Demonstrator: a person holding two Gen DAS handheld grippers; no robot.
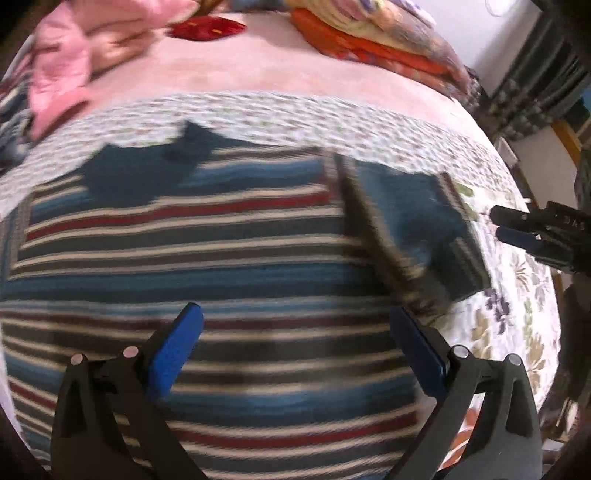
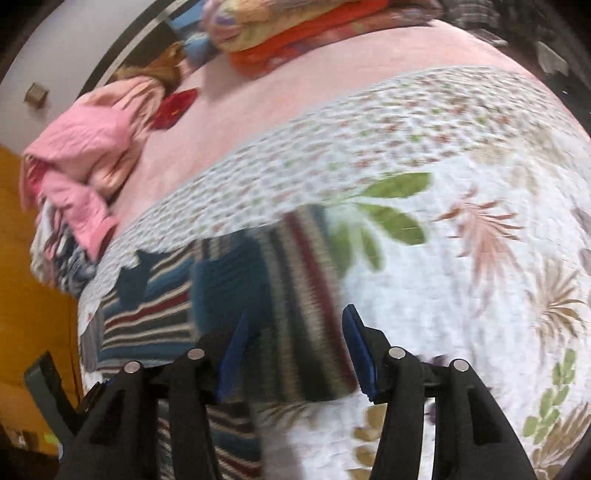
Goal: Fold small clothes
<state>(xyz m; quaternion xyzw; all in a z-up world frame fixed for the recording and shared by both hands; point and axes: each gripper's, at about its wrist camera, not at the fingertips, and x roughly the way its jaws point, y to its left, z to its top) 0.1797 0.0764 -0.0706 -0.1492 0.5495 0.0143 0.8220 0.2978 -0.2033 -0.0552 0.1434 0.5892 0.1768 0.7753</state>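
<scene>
One striped shirt [image 1: 236,280] lies spread flat on the flowered sheet [image 1: 524,325] that covers the near part of the bed, with its one dark blue collar [image 1: 147,173] pointing toward the far side. Its stripes run blue, dark grey, cream and red. One sleeve [image 1: 417,229] is folded in over the body on the right side of the shirt; in the right wrist view that sleeve [image 2: 295,291] sits just ahead of the fingers.

The left gripper [image 1: 295,332] hangs over the middle of the shirt with its two blue-padded fingers [image 1: 177,350] spread wide and nothing between them. The right gripper [image 2: 295,350] has its two fingers wide apart as well, empty, over the folded sleeve's edge; in the left view it [image 1: 517,229] pokes in from the right, just beside the sleeve.

Farther back, on the pink blanket [image 1: 266,74], I count one crumpled pink garment [image 2: 88,155], one small red cloth [image 1: 207,29], and one stack of folded orange and patterned bedding [image 2: 295,40]. More striped cloth peeks out below the pink garment, too blurred to tell apart.
</scene>
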